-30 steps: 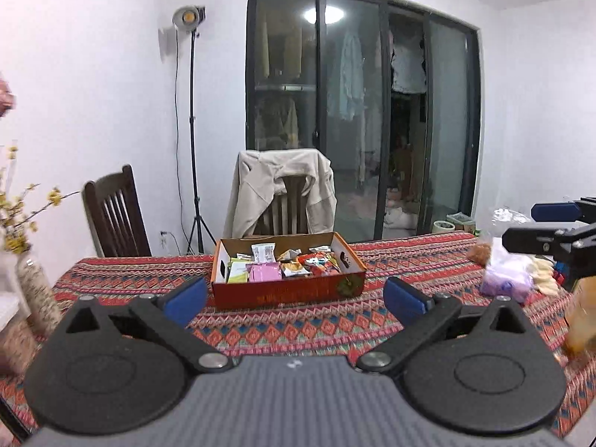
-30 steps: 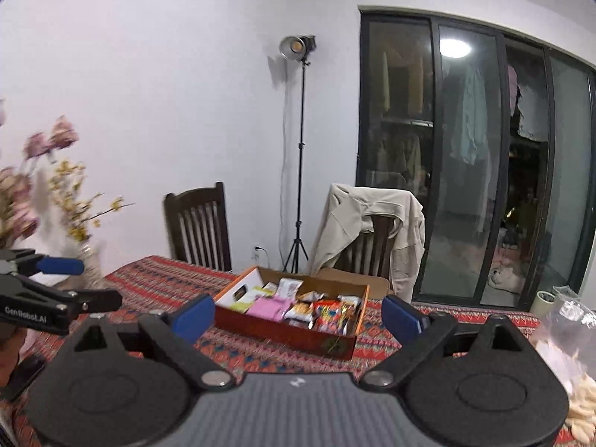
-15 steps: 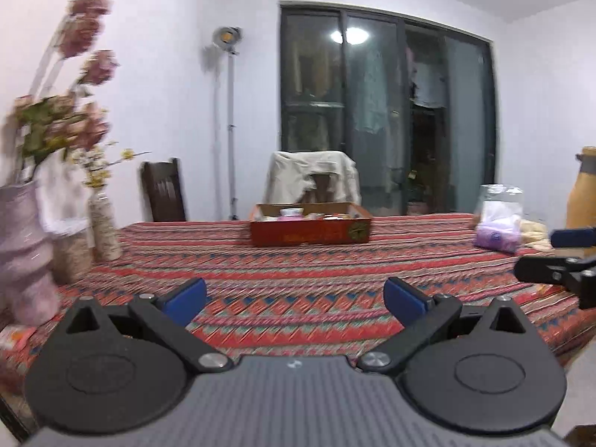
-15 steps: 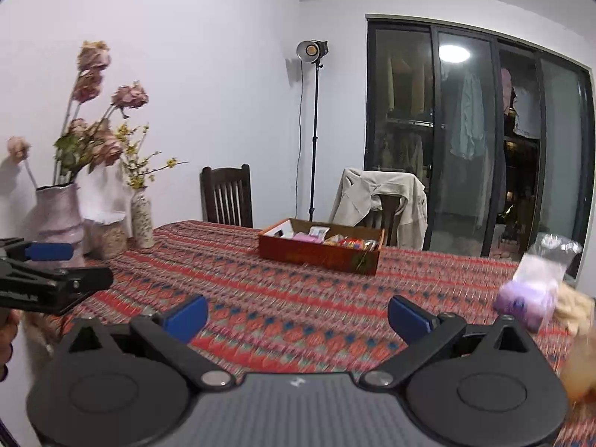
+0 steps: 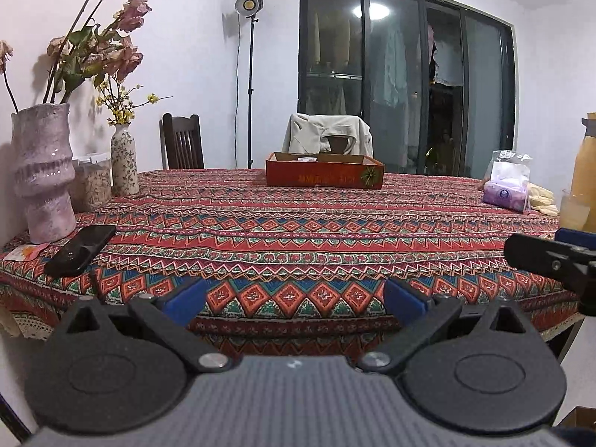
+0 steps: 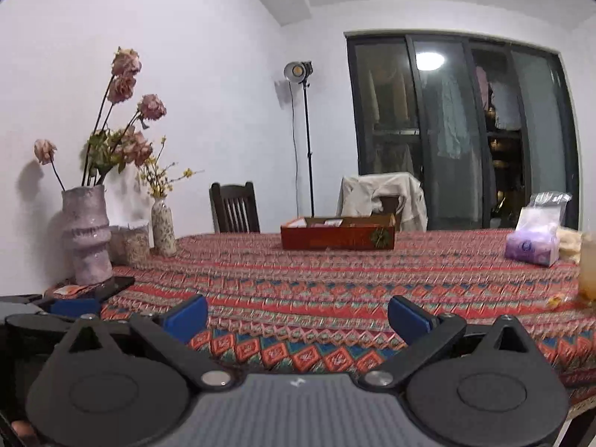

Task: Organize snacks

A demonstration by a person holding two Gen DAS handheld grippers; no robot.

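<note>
grippers: left gripper (image 5: 292, 296) and right gripper (image 6: 298, 318) both empty, fingers wide apart, at near table edge | snack box (image 5: 324, 174) far across patterned tablecloth (image 5: 298, 231), well apart from both | phone (image 5: 80, 249) beside vase (image 5: 41, 171) at left

Broad run of bare patterned tablecloth (image 5: 298, 231) lies open from the near table edge to the red snack box (image 5: 324, 175) at the far side; nothing stands in that middle lane. Left flank crowded: big pink vase (image 5: 41, 171), small speckled vase (image 5: 124, 165), a clear container (image 5: 93, 182) between them, black phone (image 5: 80, 249) flat near the corner. Right flank holds a tissue pack in a clear bag (image 5: 506, 186) and an amber bottle (image 5: 585, 171) at the edge.
</note>
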